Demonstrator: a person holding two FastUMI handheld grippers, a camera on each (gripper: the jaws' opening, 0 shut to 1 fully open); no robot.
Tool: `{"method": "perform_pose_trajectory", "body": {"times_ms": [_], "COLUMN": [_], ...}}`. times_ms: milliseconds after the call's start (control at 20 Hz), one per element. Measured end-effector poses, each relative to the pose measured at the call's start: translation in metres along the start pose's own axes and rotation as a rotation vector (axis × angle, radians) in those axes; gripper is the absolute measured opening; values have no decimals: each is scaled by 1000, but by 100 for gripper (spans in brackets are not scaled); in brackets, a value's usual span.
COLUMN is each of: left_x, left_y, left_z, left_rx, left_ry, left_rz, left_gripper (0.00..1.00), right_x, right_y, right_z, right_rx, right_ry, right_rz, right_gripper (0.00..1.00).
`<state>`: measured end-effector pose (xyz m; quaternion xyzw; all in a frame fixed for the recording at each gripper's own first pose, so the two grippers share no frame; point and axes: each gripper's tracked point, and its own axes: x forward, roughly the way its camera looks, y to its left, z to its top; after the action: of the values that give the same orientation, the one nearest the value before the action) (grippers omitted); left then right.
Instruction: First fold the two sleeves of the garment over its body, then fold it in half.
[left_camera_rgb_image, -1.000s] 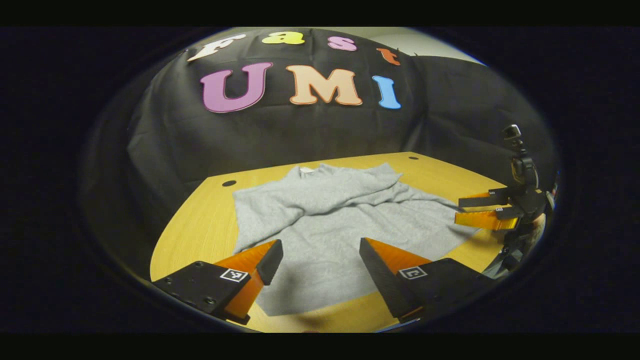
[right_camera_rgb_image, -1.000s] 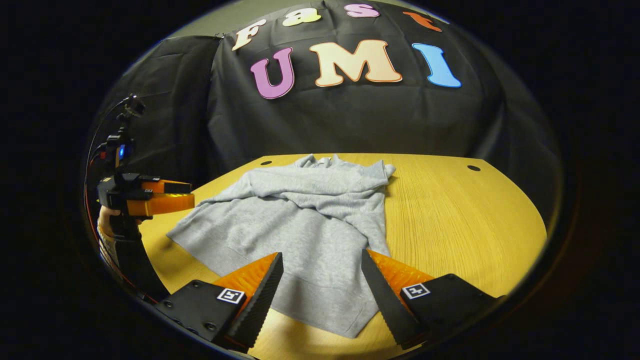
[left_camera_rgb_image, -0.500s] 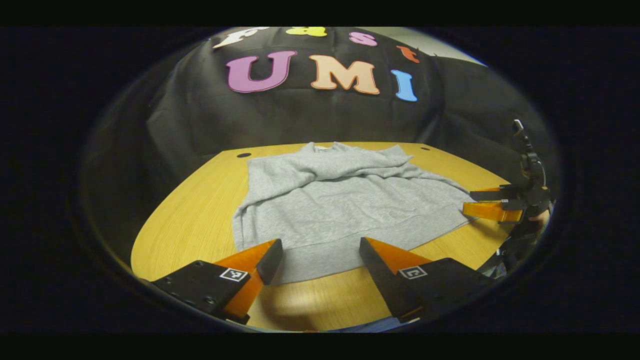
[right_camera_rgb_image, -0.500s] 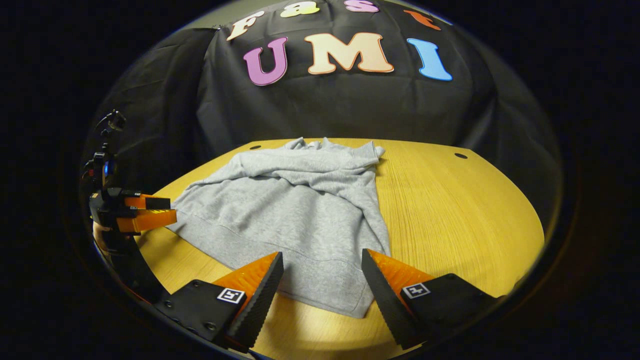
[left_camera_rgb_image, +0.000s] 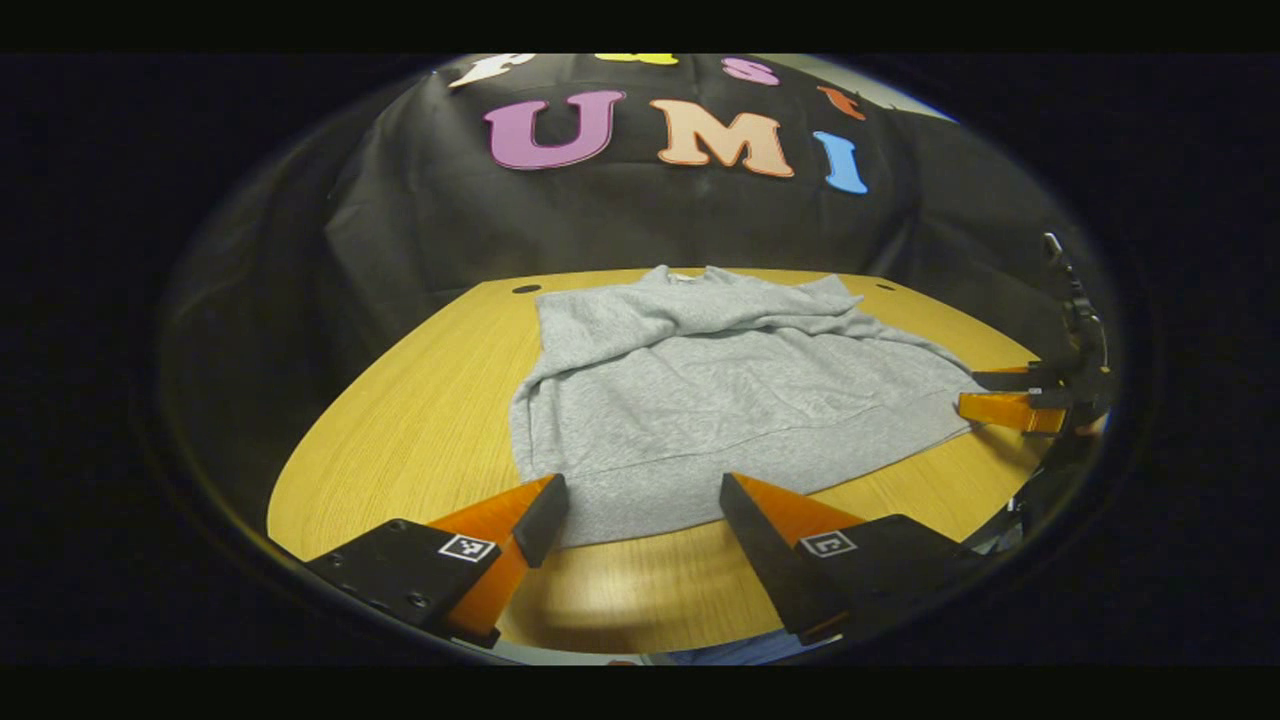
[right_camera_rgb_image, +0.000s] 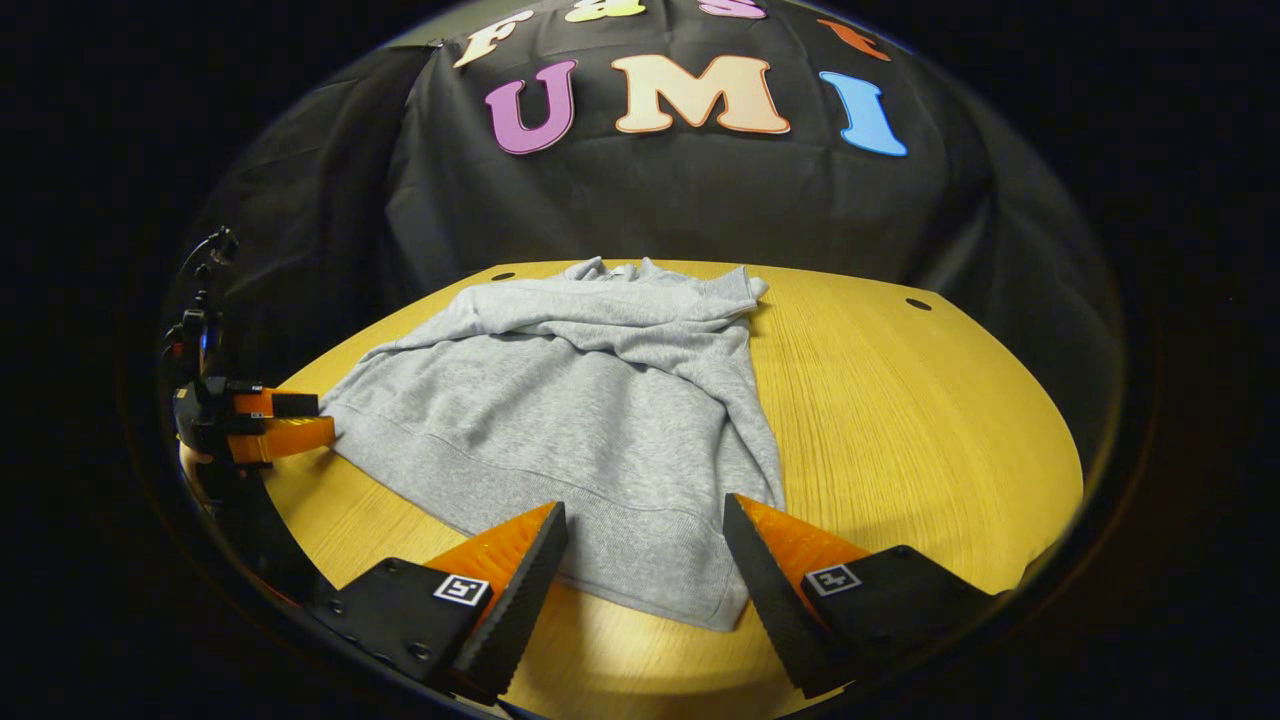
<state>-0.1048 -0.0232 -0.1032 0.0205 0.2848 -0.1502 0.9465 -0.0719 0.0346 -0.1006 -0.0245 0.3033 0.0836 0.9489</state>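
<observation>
A grey sweatshirt (left_camera_rgb_image: 720, 400) (right_camera_rgb_image: 580, 410) lies flat on the wooden table (left_camera_rgb_image: 400, 440) (right_camera_rgb_image: 920, 420), collar toward the wall, both sleeves folded across its upper body. My left gripper (left_camera_rgb_image: 640, 500) hovers open above the hem's near left corner, with nothing between its fingers. It also appears far left in the right gripper view as the left gripper (right_camera_rgb_image: 300, 425), its tips at the hem's corner. My right gripper (right_camera_rgb_image: 645, 525) is open over the hem near its right corner. In the left gripper view the right gripper (left_camera_rgb_image: 985, 395) sits at the hem's right end.
The table has small cable holes (right_camera_rgb_image: 917, 304) (left_camera_rgb_image: 525, 289) near its back corners. Bare wood stretches right of the sweatshirt in the right gripper view. The black cloth wall stands close behind the table. A hand (right_camera_rgb_image: 195, 465) holds the left gripper.
Both grippers have pulled back toward the near edge and sunk toward the hem. The sweatshirt has not moved. Both stay open.
</observation>
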Motion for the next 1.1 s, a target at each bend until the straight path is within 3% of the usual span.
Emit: {"method": "perform_pose_trajectory", "body": {"times_ms": [100, 200, 250, 350, 450, 500, 550, 600, 650, 700, 750, 800, 850, 900, 950, 1000, 1050, 1100], "left_x": [1, 1, 1, 1, 0, 0, 0, 1, 3, 4, 5, 6, 7, 7, 7, 7, 7, 7], "left_y": [0, 0, 0, -3, -8, -11, -13, -15, -16, -17, -19, -19, -19, -18, -18, -18, -18, -18], "left_z": [0, -1, -1, -2, -1, 0, 1, 1, 2, 3, 5, 5, 5, 6, 5, 6, 5, 6], "left_rx": [-10, -18, -14, -10, -11, -23, -30, -37, -45, -56, -73, -91, -98, -105, -111, -109, -107, -104], "left_ry": [-7, -12, -11, -18, -31, -35, -43, -51, -53, -62, -67, -71, -75, -82, -85, -87, -82, -83], "left_rz": [3, 11, 12, 8, -8, -19, -28, -40, -41, -50, -58, -59, -62, -63, -63, -62, -58, -53], "left_gripper": [95, 95, 95, 93, 87, 74, 64, 48, 41, 31, 24, 12, 8, 9, 3, 4, 1, 1], "right_x": [-1, -1, -2, -2, -4, -4, -4, -5, -7, -7, -5, -5, -5, -6, -8, -8, -8, -9], "right_y": [0, 0, -1, -1, 1, 4, 5, 7, 8, 9, 10, 10, 10, 11, 12, 13, 12, 11], "right_z": [-1, -1, -2, -2, -2, -3, -3, -4, -4, -5, -5, -5, -4, -6, -5, -6, -5, -6], "right_rx": [-1, 5, 9, 14, 9, 14, 15, 15, 8, 8, 26, 50, 72, 96, 111, 127, 134, 139], "right_ry": [-5, -13, -16, -19, -19, -17, -22, -25, -28, -27, -25, -23, -21, -17, -16, -19, -25, -27], "right_rz": [-3, -4, -7, -9, -7, 4, 13, 19, 23, 31, 45, 55, 61, 70, 78, 81, 80, 79], "right_gripper": [93, 94, 99, 97, 96, 96, 85, 78, 65, 68, 66, 51, 35, 29, 20, 20, 11, 9]}}
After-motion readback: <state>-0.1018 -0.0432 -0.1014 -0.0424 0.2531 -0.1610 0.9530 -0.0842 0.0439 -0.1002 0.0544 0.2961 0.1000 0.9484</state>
